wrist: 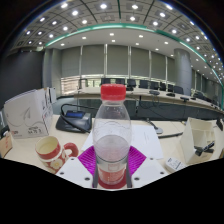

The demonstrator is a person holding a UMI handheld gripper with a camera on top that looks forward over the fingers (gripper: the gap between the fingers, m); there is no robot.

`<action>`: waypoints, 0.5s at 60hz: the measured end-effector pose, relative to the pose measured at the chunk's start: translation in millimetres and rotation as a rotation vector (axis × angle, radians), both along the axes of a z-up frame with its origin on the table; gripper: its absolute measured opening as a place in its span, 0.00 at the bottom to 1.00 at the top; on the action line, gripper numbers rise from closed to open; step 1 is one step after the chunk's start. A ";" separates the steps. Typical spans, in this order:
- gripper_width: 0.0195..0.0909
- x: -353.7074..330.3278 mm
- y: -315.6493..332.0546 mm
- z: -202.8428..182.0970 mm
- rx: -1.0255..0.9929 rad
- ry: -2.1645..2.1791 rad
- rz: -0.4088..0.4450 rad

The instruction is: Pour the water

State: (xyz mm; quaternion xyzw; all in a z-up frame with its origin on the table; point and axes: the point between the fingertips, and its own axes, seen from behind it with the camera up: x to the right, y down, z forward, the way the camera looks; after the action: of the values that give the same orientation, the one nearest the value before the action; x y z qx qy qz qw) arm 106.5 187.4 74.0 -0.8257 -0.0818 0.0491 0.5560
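Holding the water bottle (112,135) upright, cap on, clamped in the claw (112,172) over the surface (150,135). Probably needing uncapping, then tipping left toward the cup (50,153).

Bottle (112,135) is clear plastic with a red cap (113,92) and a reddish band down near its base. Magenta pads (88,158) show on either side of it. The cup (49,152) is red outside with a pale cream inside. Table (160,135) is white. Box (27,112) off to the side is white with some dark print. Ceiling has rows of white lights plus a green-teal strip curving across.
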 end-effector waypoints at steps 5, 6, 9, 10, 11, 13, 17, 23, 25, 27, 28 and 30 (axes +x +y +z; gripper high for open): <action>0.36 -1.0 -4.9 0.1 0.016 0.003 -0.005; 0.39 -0.9 -5.2 0.2 0.016 0.006 -0.006; 0.45 -0.7 -5.2 -0.4 0.010 0.013 -0.007; 0.47 1.0 -4.2 -1.4 0.004 0.012 -0.008; 0.50 1.8 -4.4 -2.9 -0.006 0.010 -0.011; 0.62 3.6 -5.8 -6.8 -0.029 0.005 -0.019; 0.94 7.0 -10.5 -8.4 -0.054 -0.011 -0.030; 0.93 8.5 -25.4 2.9 -0.062 -0.036 -0.044; 0.93 7.8 -33.6 8.2 -0.071 -0.043 -0.048; 0.93 7.2 -43.8 13.9 -0.085 -0.049 -0.056; 0.93 8.3 -50.2 19.1 -0.093 -0.052 -0.061; 0.93 6.9 -62.9 25.4 -0.113 -0.058 -0.076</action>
State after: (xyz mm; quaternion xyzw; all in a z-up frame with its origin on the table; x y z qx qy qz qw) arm 113.4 124.5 99.4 -0.8593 -0.0635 0.0087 0.5075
